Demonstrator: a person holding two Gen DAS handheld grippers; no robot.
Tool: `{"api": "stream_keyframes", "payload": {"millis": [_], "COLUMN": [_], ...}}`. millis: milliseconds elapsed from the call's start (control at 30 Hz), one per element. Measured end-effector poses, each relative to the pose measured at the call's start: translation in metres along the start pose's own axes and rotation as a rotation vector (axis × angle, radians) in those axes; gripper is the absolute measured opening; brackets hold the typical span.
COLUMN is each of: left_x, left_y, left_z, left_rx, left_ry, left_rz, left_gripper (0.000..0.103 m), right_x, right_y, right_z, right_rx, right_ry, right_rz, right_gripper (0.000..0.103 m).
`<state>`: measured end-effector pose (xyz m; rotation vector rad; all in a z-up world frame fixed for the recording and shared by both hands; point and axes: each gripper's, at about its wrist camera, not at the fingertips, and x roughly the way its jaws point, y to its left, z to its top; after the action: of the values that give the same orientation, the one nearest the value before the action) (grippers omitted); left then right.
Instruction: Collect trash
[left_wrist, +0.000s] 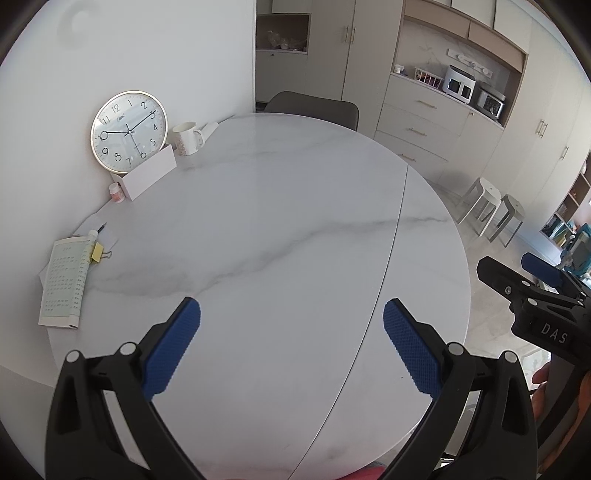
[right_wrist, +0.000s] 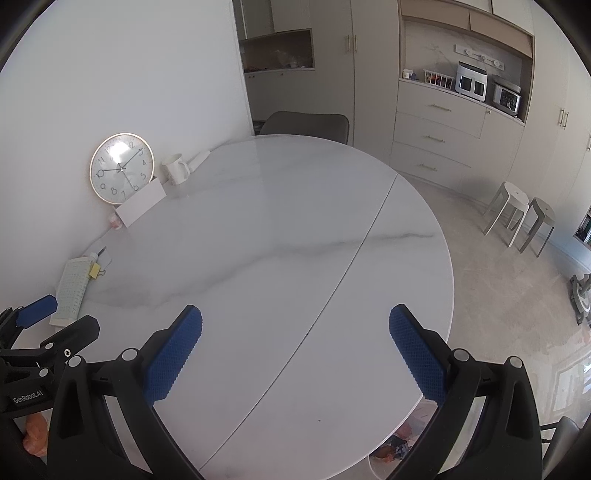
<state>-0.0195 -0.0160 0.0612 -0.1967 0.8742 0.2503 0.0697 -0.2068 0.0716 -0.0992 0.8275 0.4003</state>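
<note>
Table (left_wrist: 295, 206) bare of trash; both grippers, left (left_wrist: 291, 317) and right (right_wrist: 295, 323), wide open, empty; collection seemingly finished.

Crumpled orange, blue and pink trash (right_wrist: 397, 445), half hidden below the near edge of the table (right_wrist: 295, 240), details unclear.

a round white marble table (left_wrist: 280, 206) stands by the wall. at its far left edge a gold-rimmed clock (left_wrist: 128, 131) leans upright, a white box (left_wrist: 149, 177) just before it, a mug (left_wrist: 187, 138) beside it, and a printed booklet (left_wrist: 66, 282) nearer along the rim.
</note>
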Motion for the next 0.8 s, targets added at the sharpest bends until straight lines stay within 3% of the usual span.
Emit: {"api": "stream_keyframes", "payload": {"millis": [800], "left_x": [0.0008], "left_y": [0.0008], "left_z": [-0.0021], "left_rx": [-0.002], "left_ry": [0.01], "left_rz": [0.0], "left_gripper": [0.095], "right_x": [0.0021], "right_y": [0.0027], "right_z": [-0.0009], "right_rx": [-0.005], "right_ry": [0.01], "right_rz": [0.004], "right_gripper": [0.101]}}
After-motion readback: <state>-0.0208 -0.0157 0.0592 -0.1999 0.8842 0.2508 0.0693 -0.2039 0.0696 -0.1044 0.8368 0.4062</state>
